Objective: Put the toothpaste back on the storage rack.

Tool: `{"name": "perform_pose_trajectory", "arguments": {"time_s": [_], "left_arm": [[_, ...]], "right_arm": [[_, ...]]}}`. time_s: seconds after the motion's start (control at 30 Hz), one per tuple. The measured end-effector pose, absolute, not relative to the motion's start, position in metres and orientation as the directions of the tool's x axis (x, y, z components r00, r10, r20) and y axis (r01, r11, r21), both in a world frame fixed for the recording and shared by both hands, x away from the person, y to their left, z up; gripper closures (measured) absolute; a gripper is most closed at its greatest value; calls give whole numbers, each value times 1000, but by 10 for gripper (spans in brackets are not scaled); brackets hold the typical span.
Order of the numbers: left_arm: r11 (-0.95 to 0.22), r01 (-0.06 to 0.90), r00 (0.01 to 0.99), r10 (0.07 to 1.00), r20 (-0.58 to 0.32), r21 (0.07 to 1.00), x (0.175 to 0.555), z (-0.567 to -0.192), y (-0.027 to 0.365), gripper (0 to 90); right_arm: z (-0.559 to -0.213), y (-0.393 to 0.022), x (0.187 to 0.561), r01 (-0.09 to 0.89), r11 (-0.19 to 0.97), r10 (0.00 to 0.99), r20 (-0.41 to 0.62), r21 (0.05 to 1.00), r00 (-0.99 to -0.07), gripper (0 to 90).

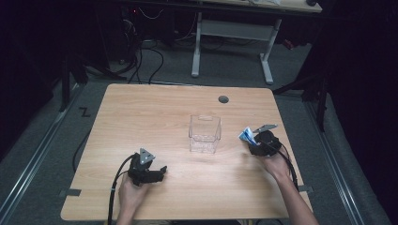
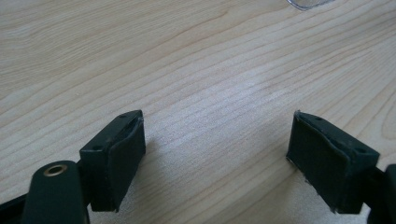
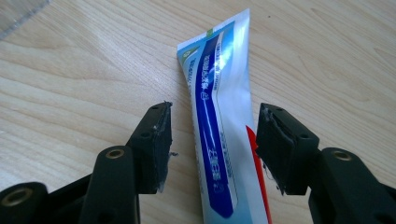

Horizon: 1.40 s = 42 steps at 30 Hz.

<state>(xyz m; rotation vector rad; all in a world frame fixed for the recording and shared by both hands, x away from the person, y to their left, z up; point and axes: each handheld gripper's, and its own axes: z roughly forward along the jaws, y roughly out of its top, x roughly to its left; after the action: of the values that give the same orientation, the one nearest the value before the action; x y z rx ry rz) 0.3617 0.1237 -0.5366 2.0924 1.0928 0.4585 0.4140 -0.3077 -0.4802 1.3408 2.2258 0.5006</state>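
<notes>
The toothpaste tube [image 3: 219,126] lies flat on the wooden surface [image 1: 155,112] between the right tool's [image 3: 212,140] parted jaws, untouched. A clear plastic box [image 1: 204,133] stands nearby, mid-surface. The left tool [image 2: 217,154] gapes wide, empty.

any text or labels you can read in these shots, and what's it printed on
No text can be read for certain.
toothpaste tube: a line of white characters along its blue band and small print beside it, lying between the right gripper jaws, too blurred to read.
Small green mark near the tube's flat end: a logo, unreadable.
clear plastic container: no print seen.
Dark mark on the floor left of the table: shaped like a "Z".
</notes>
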Motion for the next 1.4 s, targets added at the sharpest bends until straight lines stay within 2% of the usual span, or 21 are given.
{"name": "perform_pose_trajectory", "arguments": {"time_s": [0.27, 0.33, 0.43, 0.53, 0.73, 1.07, 1.27, 1.4], "left_arm": [[-379, 562, 573, 819, -16, 735, 361, -537, 123, 194], [-379, 562, 573, 820, -16, 735, 361, -537, 123, 193], [-379, 562, 573, 819, -15, 735, 361, -537, 123, 193], [-379, 562, 573, 820, -15, 735, 361, -537, 123, 193], [-380, 562, 573, 819, -15, 735, 361, -537, 123, 193], [-379, 562, 573, 820, -15, 735, 361, -537, 123, 193], [-379, 562, 573, 820, -16, 735, 361, -537, 123, 193], [-378, 562, 572, 820, -16, 735, 361, -537, 123, 193]], "right_arm": [[-487, -299, 432, 751, 481, 877, -259, 452, -405, 478], [-488, -296, 437, 755, 509, 859, -299, 414, -416, 527], [-487, -293, 443, 764, 523, 848, -315, 377, -426, 549], [-486, -292, 448, 770, 530, 843, -320, 356, -433, 597], [-493, -296, 460, 804, 515, 851, -287, 296, -440, 614], [-493, -309, 469, 836, 460, 887, -185, 298, -422, 648], [-490, -309, 470, 838, 469, 882, -190, 278, -430, 685], [-487, -313, 468, 838, 456, 890, -164, 300, -425, 709]]}}
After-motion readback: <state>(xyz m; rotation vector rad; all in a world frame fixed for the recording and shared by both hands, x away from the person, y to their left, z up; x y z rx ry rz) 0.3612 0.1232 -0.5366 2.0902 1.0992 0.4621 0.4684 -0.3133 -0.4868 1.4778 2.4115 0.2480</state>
